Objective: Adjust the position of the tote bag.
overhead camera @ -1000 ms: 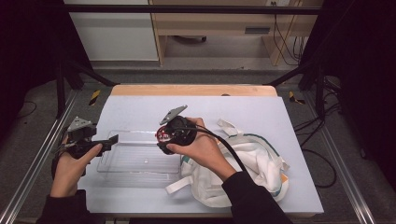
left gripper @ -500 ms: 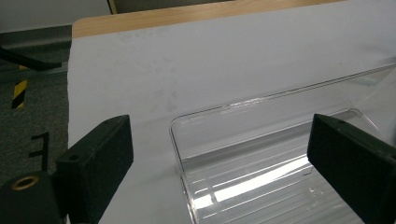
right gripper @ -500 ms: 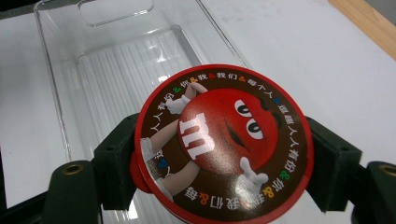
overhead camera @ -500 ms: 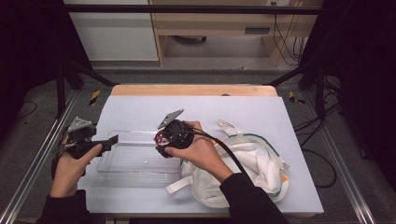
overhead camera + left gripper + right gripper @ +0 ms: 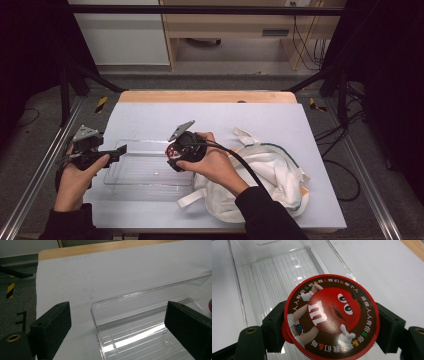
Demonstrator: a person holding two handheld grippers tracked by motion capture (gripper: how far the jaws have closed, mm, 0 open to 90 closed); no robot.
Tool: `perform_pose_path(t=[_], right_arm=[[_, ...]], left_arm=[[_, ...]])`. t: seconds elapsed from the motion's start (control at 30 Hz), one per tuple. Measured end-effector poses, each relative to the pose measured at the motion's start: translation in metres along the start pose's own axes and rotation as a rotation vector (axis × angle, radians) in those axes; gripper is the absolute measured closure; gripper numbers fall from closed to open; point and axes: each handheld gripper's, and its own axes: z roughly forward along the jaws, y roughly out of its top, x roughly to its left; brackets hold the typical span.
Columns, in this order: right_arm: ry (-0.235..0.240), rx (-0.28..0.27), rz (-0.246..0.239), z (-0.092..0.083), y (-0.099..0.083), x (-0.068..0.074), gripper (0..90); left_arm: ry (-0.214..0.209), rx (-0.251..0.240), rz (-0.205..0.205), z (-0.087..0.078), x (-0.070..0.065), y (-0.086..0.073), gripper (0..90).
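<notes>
A round red candy tin [image 5: 330, 316] with a cartoon face on its lid sits between the jaws of my right gripper [image 5: 332, 325], which is shut on its rim. In the high view this right gripper [image 5: 173, 156] hovers over the right end of a clear plastic tray [image 5: 150, 187]. The tray's ribbed floor [image 5: 274, 272] lies just beneath the tin. My left gripper [image 5: 120, 150] stands open at the tray's left end. Its wide-apart jaws frame the tray's corner [image 5: 95, 306], and nothing is between them.
A crumpled white cloth bag [image 5: 272, 175] with straps lies on the table to the right of the tray, under the right forearm. A pale mat [image 5: 150, 120] covers the table, with a wooden edge [image 5: 205, 96] at the back. Metal frame rails run along both sides.
The right gripper with the tin has drifted slightly left over the tray. The left gripper has stayed where it was.
</notes>
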Motion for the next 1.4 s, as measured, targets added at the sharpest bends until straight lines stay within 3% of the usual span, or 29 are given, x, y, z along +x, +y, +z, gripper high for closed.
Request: perform_pose_path(t=[1.4], right_arm=[[0.0, 0.056, -0.03, 0.014, -0.016, 0.003, 25.5]], left_arm=[[0.0, 0.007, 0.007, 0.001, -0.001, 0.0, 7.3]])
